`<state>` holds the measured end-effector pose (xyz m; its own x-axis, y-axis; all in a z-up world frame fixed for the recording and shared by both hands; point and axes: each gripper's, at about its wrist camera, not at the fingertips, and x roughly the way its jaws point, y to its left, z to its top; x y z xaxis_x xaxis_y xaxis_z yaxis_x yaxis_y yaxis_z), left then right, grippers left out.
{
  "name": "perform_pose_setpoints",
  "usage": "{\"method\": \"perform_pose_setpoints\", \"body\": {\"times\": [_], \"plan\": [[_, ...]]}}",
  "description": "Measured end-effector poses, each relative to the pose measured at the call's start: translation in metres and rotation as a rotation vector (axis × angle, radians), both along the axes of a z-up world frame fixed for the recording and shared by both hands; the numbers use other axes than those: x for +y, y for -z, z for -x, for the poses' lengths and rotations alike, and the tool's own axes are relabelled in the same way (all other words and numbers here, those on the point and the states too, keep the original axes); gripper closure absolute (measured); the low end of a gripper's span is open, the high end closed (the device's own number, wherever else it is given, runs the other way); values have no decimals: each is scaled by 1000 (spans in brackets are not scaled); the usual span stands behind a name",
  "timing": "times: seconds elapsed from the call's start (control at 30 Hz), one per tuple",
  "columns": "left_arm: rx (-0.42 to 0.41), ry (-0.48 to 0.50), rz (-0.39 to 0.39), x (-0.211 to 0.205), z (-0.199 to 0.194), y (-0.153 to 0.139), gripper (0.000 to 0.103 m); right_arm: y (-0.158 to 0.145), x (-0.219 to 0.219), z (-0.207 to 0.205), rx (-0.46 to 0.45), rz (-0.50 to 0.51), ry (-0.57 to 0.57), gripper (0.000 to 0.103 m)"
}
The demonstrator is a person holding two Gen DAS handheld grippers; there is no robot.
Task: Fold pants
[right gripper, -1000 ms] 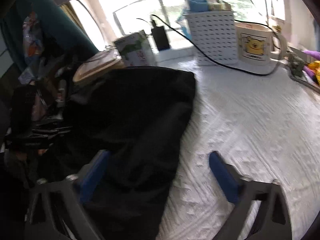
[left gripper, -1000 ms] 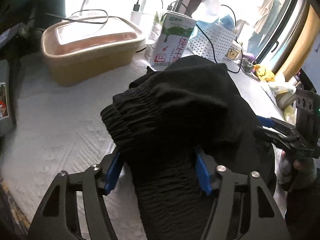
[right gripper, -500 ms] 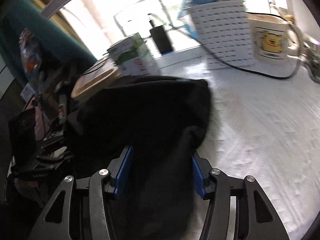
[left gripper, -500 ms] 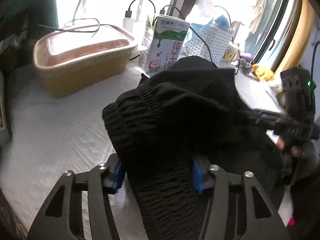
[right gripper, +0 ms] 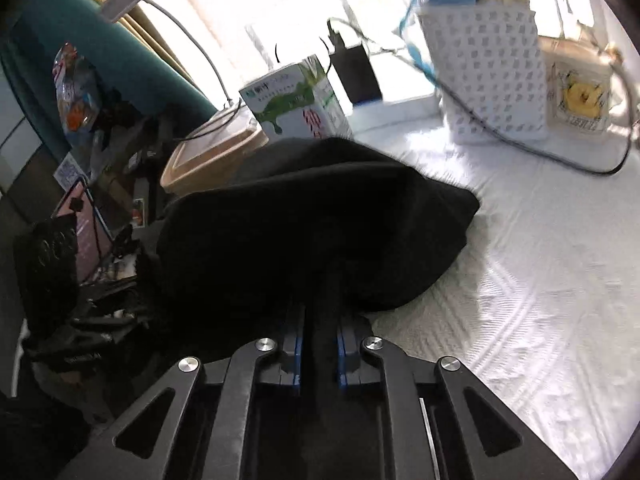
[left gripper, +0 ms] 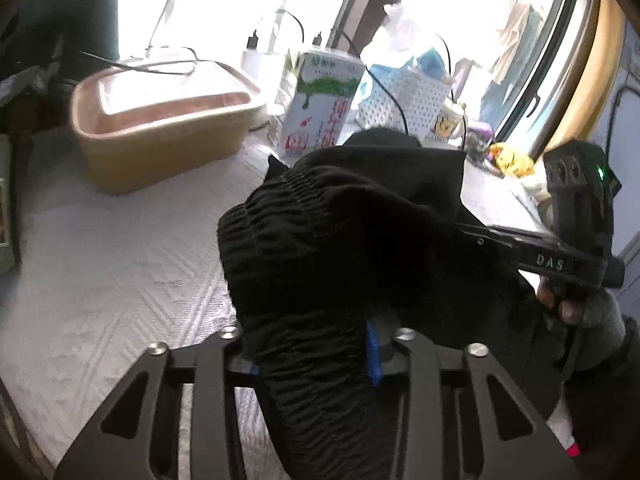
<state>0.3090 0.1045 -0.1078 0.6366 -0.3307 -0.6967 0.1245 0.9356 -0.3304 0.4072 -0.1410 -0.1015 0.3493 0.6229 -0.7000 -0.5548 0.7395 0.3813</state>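
Note:
Black pants point(left gripper: 344, 240) with a gathered elastic waistband are bunched up over a white textured cloth point(left gripper: 100, 280). My left gripper point(left gripper: 312, 356) is shut on the waistband part, its blue pads mostly buried in fabric. My right gripper point(right gripper: 318, 344) is shut on another fold of the pants point(right gripper: 312, 220), its blue pads pressed close on the cloth. The right gripper also shows in the left wrist view point(left gripper: 576, 232), held by a hand at the pants' right side.
A tan lidded container point(left gripper: 160, 120) stands at the back left. A green-and-white milk carton point(left gripper: 320, 104), a white perforated basket point(right gripper: 488, 80) with cables and a mug with a yellow figure point(right gripper: 580, 96) line the window side.
My right gripper went from open beside the pants to shut on a fold. My left gripper closed tighter on the waistband. The pants bunched up higher.

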Motion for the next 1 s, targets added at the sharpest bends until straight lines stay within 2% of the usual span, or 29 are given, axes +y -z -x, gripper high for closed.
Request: {"method": "perform_pose_setpoints", "body": {"times": [0.1,0.13,0.4,0.57,0.63,0.77,1.0], "plan": [[-26,-9,30,3,8,-10,79,-26,-4,16,-67,-24,7,93],[-39,-11,42,4,12,-15,84,-34,-4,21,-83,-30,4,93],[-137,-55,118,21,54,-47,88,-126,28,70,-247,-74,-114,93],[-212,-130,149,58,105,-75,88,-165,65,92,-292,-113,-201,95],[-251,-171,136,74,127,-89,88,-182,80,111,-352,-109,-242,97],[-318,-268,74,110,175,-120,88,-206,121,140,-408,-135,-336,97],[-425,-440,-43,162,260,-180,88,-256,181,196,-502,-251,-495,100]]}}
